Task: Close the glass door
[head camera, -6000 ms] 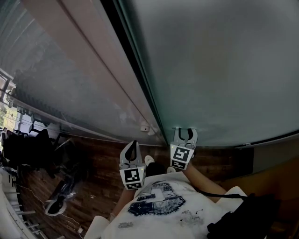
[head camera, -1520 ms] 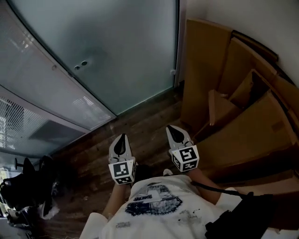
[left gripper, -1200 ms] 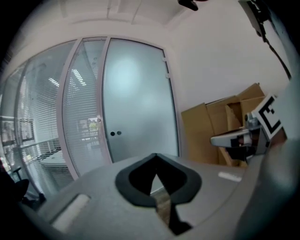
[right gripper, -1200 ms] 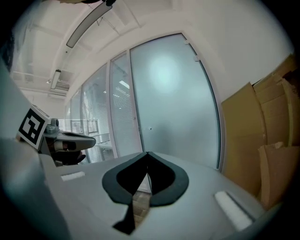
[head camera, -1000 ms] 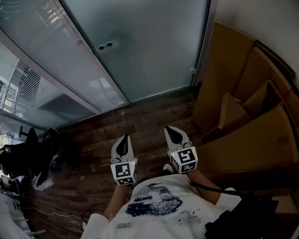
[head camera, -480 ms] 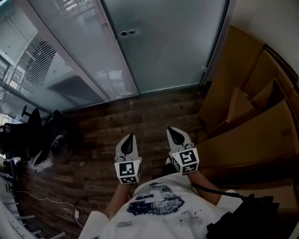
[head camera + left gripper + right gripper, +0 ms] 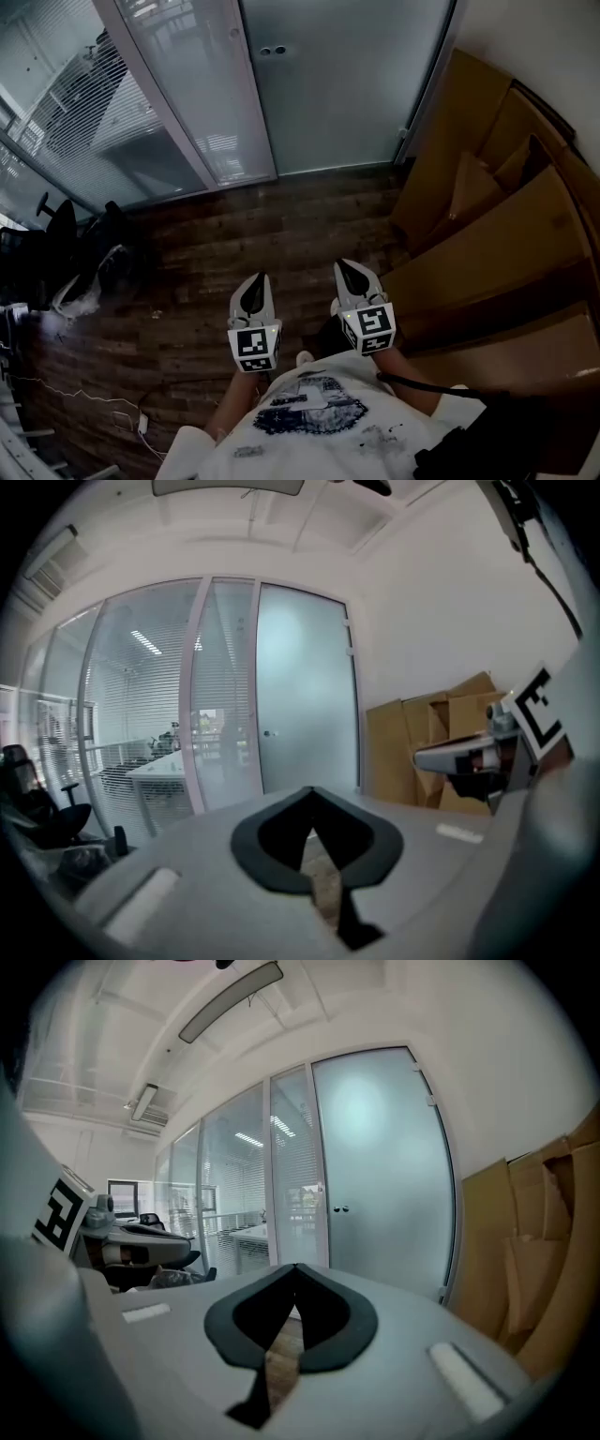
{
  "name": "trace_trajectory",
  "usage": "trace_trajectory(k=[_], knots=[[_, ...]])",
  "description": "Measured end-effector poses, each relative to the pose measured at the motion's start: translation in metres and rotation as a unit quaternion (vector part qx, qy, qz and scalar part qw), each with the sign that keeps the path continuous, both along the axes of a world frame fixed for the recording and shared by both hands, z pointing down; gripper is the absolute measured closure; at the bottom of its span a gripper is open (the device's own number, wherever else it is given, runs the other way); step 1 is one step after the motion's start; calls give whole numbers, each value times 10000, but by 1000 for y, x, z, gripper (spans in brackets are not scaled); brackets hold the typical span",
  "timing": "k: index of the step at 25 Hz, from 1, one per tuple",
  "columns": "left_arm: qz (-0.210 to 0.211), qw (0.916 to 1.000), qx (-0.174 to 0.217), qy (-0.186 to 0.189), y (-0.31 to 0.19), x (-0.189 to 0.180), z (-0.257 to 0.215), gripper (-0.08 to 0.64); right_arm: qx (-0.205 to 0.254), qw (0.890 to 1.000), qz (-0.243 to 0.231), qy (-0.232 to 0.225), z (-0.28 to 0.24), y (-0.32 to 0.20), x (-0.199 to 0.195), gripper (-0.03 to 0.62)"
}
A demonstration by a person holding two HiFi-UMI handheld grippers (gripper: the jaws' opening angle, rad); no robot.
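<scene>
The frosted glass door [image 7: 337,84] stands across the wooden floor, its right edge against the frame by the wall. Two small round fittings [image 7: 274,51] sit near its left edge. Both grippers hang in front of my body, well back from the door and touching nothing. My left gripper [image 7: 255,281] is shut and empty, and so is my right gripper [image 7: 348,267]. The left gripper view looks past its closed tips [image 7: 312,793] at the door [image 7: 305,691]. In the right gripper view the tips [image 7: 295,1269] also meet, with the door [image 7: 384,1166] ahead.
Large flattened cardboard boxes [image 7: 487,216] lean against the wall on the right. A fixed glass partition with blinds [image 7: 141,112] continues to the left of the door. Office chairs [image 7: 56,225] and a cable [image 7: 94,403] lie at the left on the dark wooden floor [image 7: 281,225].
Six seconds ago both grippers were right at the glass. Since then they have drawn back with me, and the door now shows farther away and more squarely.
</scene>
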State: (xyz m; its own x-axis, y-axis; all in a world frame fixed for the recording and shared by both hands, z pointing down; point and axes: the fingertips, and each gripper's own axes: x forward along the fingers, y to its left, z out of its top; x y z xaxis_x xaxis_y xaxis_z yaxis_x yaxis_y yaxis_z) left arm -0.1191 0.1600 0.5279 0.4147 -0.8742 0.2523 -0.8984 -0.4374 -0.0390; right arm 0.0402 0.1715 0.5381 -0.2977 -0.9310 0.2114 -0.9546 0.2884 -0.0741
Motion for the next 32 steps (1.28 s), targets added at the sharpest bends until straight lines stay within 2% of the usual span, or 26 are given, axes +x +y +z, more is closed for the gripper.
trace_trajectory(k=[8, 15, 19, 32], knots=[[30, 9999, -81, 123, 63, -29, 15, 557, -162, 9998, -2, 80, 10, 64, -30, 585], [15, 9999, -2, 101, 82, -26, 21, 557, -219, 9995, -136, 172, 13, 83, -28, 586], [-81, 9999, -123, 32, 87, -27, 29, 557, -277, 9991, -281, 146, 15, 84, -32, 586], [88, 9997, -22, -205, 66, 33, 12, 557, -132, 9996, -254, -6, 2, 66, 22, 586]])
